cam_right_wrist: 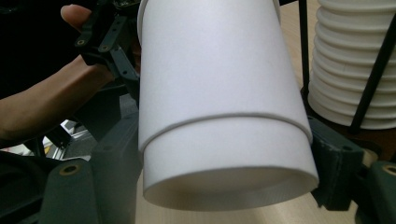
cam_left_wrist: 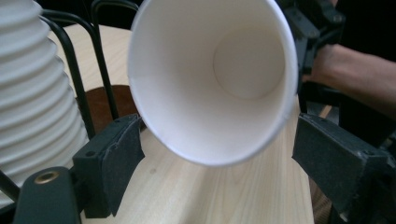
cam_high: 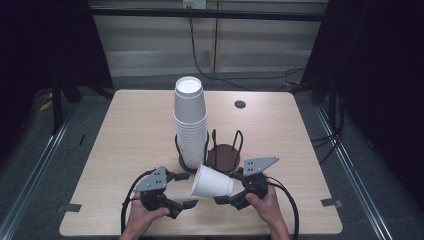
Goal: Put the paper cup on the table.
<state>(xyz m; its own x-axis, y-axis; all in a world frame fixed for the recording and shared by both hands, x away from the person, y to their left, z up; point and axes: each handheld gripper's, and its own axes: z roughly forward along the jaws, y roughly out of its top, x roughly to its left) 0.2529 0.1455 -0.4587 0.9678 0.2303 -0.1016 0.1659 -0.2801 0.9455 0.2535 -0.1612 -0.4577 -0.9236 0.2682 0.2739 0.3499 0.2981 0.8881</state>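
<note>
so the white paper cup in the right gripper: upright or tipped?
Tipped. The white paper cup lies sideways in the right gripper, mouth toward the left gripper.

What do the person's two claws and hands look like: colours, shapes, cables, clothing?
The left claw and the right claw are black, each with two flat-padded jaws. A grey three-cornered plate with small holes sits on top of each, and a black cable loops from each. A brass-coloured eyelet marks a jaw base. The left hand and right hand wear no gloves.
</note>
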